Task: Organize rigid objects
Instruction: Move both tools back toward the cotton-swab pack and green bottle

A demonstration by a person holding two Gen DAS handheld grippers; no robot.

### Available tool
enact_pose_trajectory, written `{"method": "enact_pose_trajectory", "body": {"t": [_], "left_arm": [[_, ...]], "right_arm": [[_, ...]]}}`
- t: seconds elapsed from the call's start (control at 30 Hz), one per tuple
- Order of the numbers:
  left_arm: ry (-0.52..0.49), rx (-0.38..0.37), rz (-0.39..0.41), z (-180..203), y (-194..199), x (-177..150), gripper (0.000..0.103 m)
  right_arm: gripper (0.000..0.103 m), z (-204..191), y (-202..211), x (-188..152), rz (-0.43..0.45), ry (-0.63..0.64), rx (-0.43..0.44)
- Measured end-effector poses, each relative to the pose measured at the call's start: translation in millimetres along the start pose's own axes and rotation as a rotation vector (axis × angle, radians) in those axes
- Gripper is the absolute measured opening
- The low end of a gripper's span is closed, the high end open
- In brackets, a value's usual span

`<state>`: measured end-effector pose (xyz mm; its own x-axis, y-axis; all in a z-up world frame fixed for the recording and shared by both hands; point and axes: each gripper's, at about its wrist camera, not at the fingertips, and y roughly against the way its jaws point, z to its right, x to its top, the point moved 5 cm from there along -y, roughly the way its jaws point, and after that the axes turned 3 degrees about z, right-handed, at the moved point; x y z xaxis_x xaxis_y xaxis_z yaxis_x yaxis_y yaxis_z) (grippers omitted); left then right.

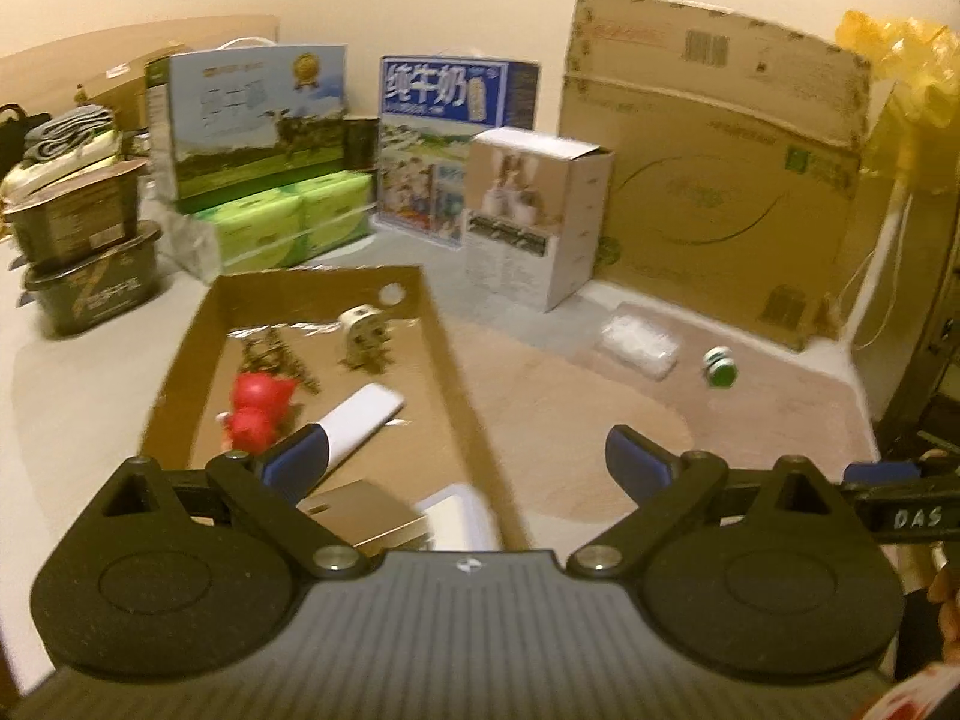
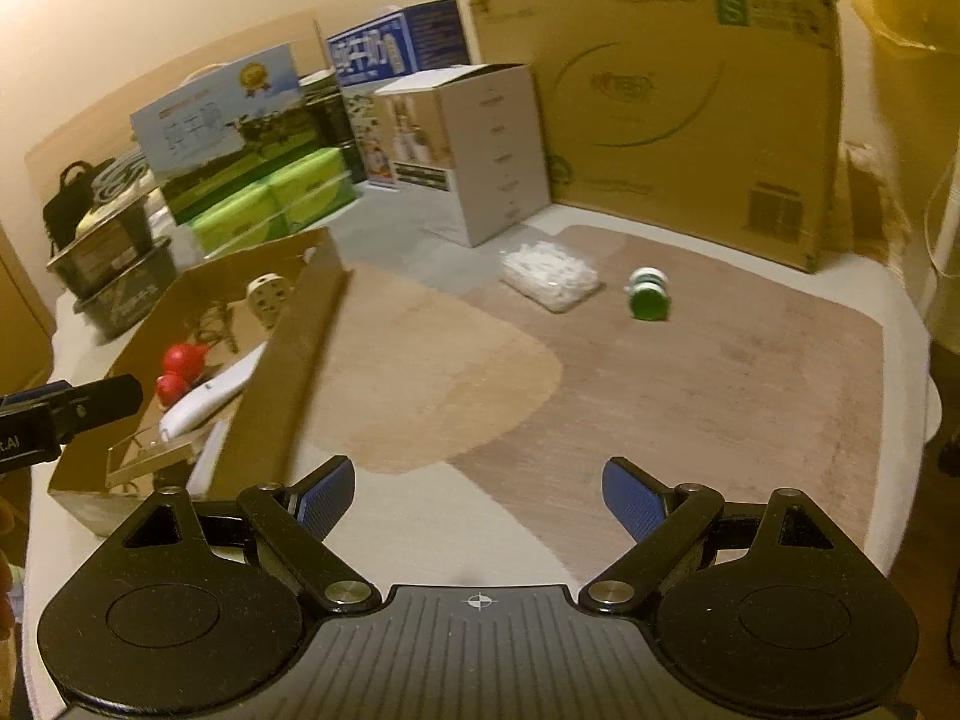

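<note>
A: Left gripper (image 1: 465, 459)?
B: Jaws spread wide, nothing between them. It hangs over the near right corner of the tray (image 1: 462, 360). One blue pad sits in front of the white remote (image 1: 360, 423); contact cannot be told.

A: Right gripper (image 2: 477, 495)?
B: Also spread, empty. It is over the near edge of the table (image 2: 420, 516), to the right of the tray, well short of the loose items.

A: Tray contents?
B: From the left wrist view: red toy (image 1: 261, 414) at the left, the white remote just right of it, lying at an angle. Behind them, dark metal keys (image 1: 273, 354) and a cream plug (image 1: 363, 333) near the back wall. At the near end, a gold box (image 1: 366, 513) and a white box (image 1: 459, 519) side by side, partly hidden by the gripper. Frames are blurred, so finer detail is unreadable.

A: Items outside the tray?
B: Two, on the brown mat (image 2: 690, 396) toward the far right. A clear packet (image 2: 552, 276) of white pieces, and a green-and-white roll (image 2: 648, 294) just right of it, not touching. Both are well apart from the tray.

A: Backdrop?
B: Milk cartons (image 1: 456, 138), a white carton (image 1: 534, 210) and a large cardboard box (image 1: 720, 180) along the wall.
</note>
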<state>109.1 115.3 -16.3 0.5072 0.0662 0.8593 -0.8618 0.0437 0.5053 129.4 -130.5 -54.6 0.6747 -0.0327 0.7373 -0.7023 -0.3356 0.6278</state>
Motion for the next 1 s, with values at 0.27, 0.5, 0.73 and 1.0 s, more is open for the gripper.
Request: {"method": "enact_pose_trajectory", "body": {"t": [0.27, 0.5, 0.73, 1.0], "left_arm": [[-0.070, -0.039, -0.046, 27.0, -22.2, 1.5, 0.098], [-0.099, -0.108, -0.091, 47.0, -42.7, 4.0, 0.098], [-0.171, -0.174, -0.135, 64.1, -67.9, 6.2, 0.096], [-0.208, -0.268, -0.162, 73.3, -94.7, 15.6, 0.095]], "right_arm": [[0.089, 31.0, 0.8, 0.7, 0.014, -0.038, -0.041], [0.089, 56.5, -1.4, 8.7, 0.023, -0.038, -0.068], [0.089, 82.9, -8.4, 24.8, 0.030, 0.015, -0.081], [0.089, 110.0, -28.2, 38.7, 0.010, 0.130, -0.053]]}}
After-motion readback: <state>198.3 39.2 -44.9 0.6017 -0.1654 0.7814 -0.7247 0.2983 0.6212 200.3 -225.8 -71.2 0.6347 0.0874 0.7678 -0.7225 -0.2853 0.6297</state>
